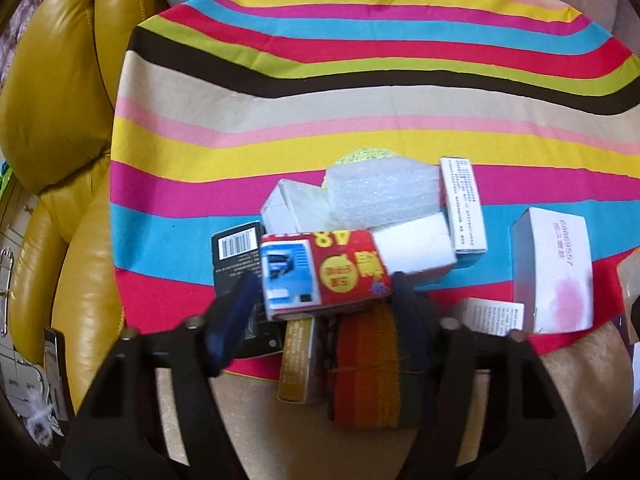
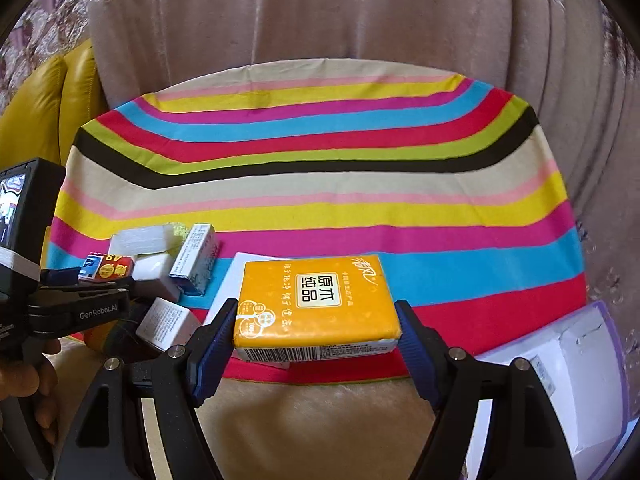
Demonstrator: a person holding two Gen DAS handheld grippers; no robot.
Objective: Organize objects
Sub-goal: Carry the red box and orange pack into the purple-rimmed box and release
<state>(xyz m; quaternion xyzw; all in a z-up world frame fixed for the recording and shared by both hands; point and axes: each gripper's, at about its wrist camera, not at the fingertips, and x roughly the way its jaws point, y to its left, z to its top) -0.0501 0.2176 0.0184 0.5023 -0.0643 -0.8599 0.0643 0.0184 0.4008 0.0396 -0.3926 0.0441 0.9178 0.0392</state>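
Between right gripper (image 2: 316, 332) pads: tissue pack (image 2: 316, 304).

yellow leather armchair (image 1: 60, 120) beside striped cloth (image 1: 360, 100); pink curtain (image 2: 320, 20).

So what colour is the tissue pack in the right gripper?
Orange-yellow tissue pack with a white label panel, clearest in the right wrist view, between the right gripper fingers.

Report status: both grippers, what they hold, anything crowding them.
Left gripper shut on red box. Right gripper shut on orange tissue pack. Pile of boxes close ahead of left.
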